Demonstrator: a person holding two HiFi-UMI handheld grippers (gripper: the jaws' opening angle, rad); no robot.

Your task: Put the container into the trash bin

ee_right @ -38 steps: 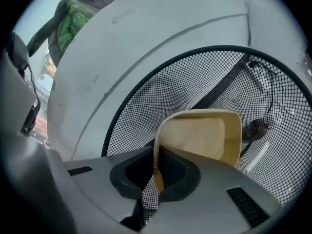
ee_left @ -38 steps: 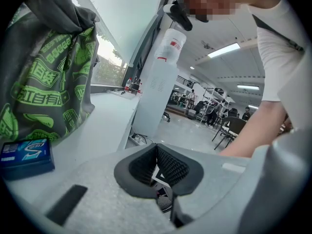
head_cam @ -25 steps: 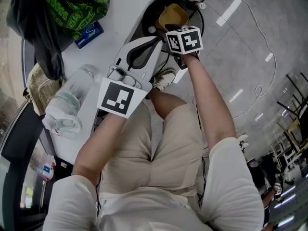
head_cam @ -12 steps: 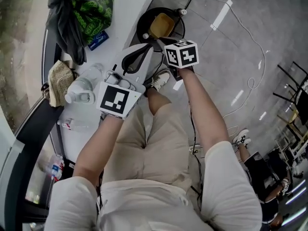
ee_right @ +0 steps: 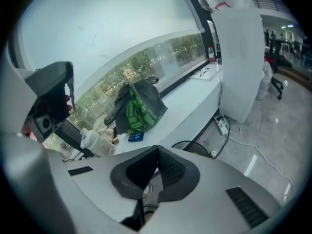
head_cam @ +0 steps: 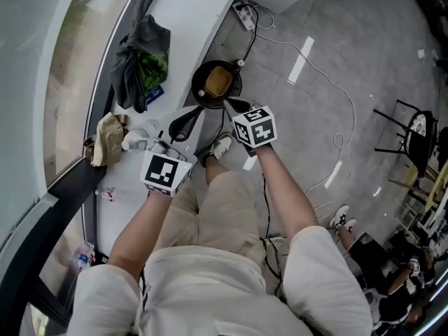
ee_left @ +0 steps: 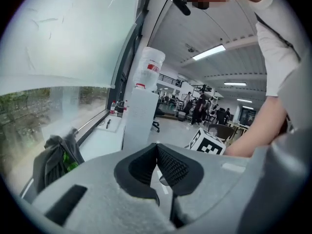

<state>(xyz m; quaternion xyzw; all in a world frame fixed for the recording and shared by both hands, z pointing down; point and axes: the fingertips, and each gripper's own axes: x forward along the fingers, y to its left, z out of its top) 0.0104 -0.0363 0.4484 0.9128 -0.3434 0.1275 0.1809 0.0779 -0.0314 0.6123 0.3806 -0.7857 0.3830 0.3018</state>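
Observation:
A tan container point(head_cam: 218, 81) lies inside the round black trash bin point(head_cam: 199, 93) on the floor beside the white counter. Both grippers hang well above the bin, each on an outstretched arm. My right gripper point(head_cam: 231, 105) point(ee_right: 157, 147) is shut, its tips meeting with nothing between them. My left gripper point(head_cam: 190, 113) point(ee_left: 157, 145) is over the counter's edge, also shut and holding nothing. In the left gripper view the right gripper's marker cube point(ee_left: 210, 144) shows just past the jaws. Part of the bin's rim point(ee_right: 187, 144) shows in the right gripper view.
On the counter point(head_cam: 189, 26) lie a dark cloth over a green bag point(head_cam: 143, 61), a blue packet point(head_cam: 155, 93), a clear bottle point(head_cam: 136, 140) and a tan pouch point(head_cam: 108, 138). A power strip point(head_cam: 245, 16) and loose cable lie on the floor. A white pillar point(ee_left: 139, 116) stands ahead.
Both grippers have risen with the person, so the bin and the counter now look smaller and farther below. The container has stayed in the bin.

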